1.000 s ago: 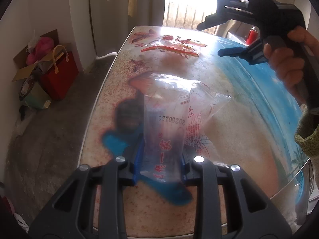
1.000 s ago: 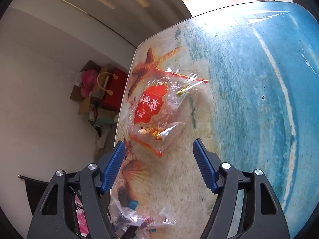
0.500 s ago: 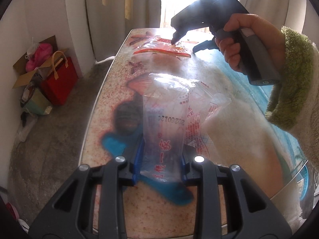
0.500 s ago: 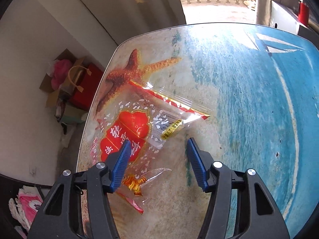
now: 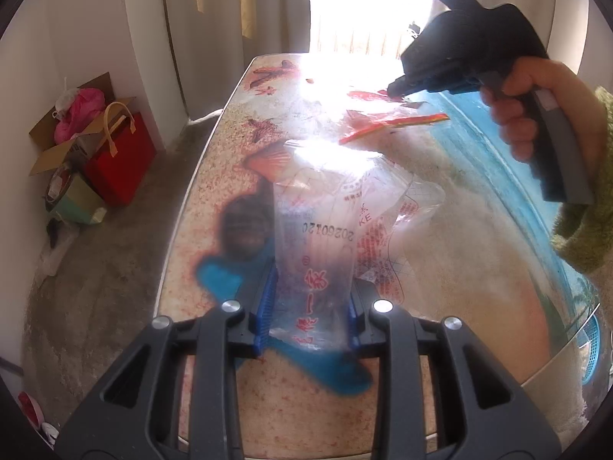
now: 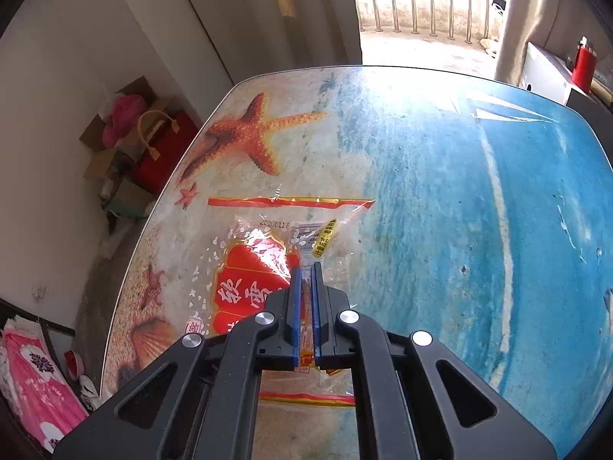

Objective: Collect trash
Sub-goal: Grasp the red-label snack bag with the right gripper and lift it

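Across both views spreads the counter (image 6: 440, 199), its top printed with a beach scene of starfish, sand and blue water. On the floor to its left, against the wall, sit a cardboard box (image 5: 57, 145) and a red bag (image 5: 122, 161). Over the near part of the counter the left hand-held gripper (image 5: 310, 306) holds a clear bag (image 5: 329, 230) printed with red characters; its blue pads press on the bag's lower part at a narrow gap, and the rest of the bag stands up in front of the lens. Farther along, toward the bright window, the right hand-held gripper (image 6: 304, 306) points down at a red wrapper (image 6: 253, 280) that lies flat on the sand part of the print, below the large starfish. Its jaws have just been closing and now stand almost together, pinching a fold of the wrapper's clear film between the pads. A hand (image 5: 532, 111) in a green fuzzy sleeve (image 5: 582, 230) grips that tool's handle.
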Available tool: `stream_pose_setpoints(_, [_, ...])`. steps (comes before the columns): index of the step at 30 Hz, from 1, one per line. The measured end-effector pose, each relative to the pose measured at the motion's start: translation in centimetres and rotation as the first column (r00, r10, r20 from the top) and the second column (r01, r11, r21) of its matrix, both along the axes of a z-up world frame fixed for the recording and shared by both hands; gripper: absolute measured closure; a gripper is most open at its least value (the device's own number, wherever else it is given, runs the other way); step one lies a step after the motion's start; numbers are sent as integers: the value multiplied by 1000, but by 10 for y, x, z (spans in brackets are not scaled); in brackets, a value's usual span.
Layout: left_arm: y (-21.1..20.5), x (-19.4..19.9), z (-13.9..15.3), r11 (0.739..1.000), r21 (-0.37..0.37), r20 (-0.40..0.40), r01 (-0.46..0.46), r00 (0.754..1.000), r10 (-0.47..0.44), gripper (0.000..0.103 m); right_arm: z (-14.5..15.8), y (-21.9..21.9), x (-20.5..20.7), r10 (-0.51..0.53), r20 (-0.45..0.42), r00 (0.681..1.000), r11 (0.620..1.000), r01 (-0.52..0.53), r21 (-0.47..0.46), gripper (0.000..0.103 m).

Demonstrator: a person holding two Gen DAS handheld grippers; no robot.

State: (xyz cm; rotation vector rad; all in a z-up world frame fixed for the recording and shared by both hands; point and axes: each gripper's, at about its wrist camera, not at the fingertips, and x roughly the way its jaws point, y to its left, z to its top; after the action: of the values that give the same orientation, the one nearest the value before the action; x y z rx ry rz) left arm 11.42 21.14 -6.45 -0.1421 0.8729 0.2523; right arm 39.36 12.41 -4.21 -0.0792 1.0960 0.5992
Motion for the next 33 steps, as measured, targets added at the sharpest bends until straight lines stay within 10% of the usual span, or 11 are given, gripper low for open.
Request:
stream_pose_setpoints(15, [2, 9, 5, 993, -117, -29, 29, 999, -32, 75, 16, -197, -107, -186, 30, 982, 982, 185, 39, 98])
stream_pose_setpoints(28, [-37, 30, 5, 990, -102, -69, 96, 992, -103, 74, -9, -229, -140, -252, -73, 965, 956, 260, 138, 95])
stream_pose_setpoints(33, [-44, 36, 5, 992, -77, -80, 98, 991, -104, 74, -11, -233, -140, -242, -118, 963, 949, 260, 178, 65])
